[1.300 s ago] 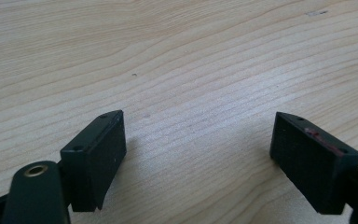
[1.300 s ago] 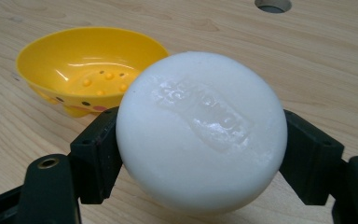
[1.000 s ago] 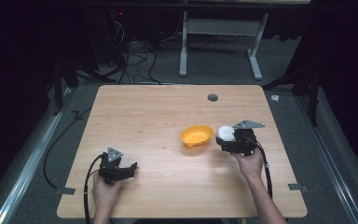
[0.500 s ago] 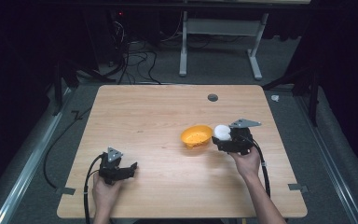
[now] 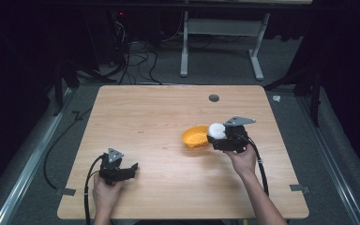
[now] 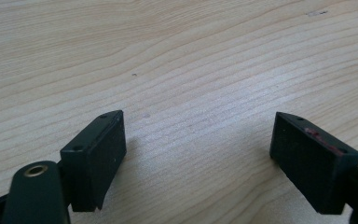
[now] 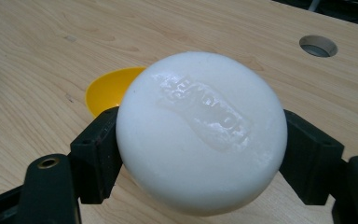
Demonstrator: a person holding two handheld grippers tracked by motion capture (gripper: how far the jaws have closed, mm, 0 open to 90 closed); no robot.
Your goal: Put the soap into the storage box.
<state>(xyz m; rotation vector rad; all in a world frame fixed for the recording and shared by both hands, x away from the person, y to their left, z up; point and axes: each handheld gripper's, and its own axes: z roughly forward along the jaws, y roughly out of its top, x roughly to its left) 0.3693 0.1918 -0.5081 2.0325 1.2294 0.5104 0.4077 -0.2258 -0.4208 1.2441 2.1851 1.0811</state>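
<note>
One load in hand: a round white bar of soap (image 7: 200, 135) with raised lettering on its top face, too blurred to read, sits clamped between the two jaws of the right gripper (image 5: 219, 139).
Soap position: held above the wooden table (image 5: 159, 117), at the right edge of the yellow bowl (image 5: 196, 137); from the high view I cannot tell whether it overlaps the rim or sits just beside it.
Step in hand: by my judgement, carrying the soap to the bowl, with the drop not yet made.
Next move: likely a short shift toward the middle of the bowl, a lowering, then a spreading of the jaws; the soap looks smooth and may slip, so a low release would suit it.
Yellow bowl: upright on the table, right of centre; the part of its inside visible in the right gripper view (image 7: 112, 88) holds nothing, and the rest is hidden behind the soap.
Left gripper (image 5: 124, 169): jaws spread wide with bare wood between them, resting near the front left of the table, well apart from the bowl.
Table hole (image 7: 318, 45): a round cable hole beyond the soap, near the far edge.
</note>
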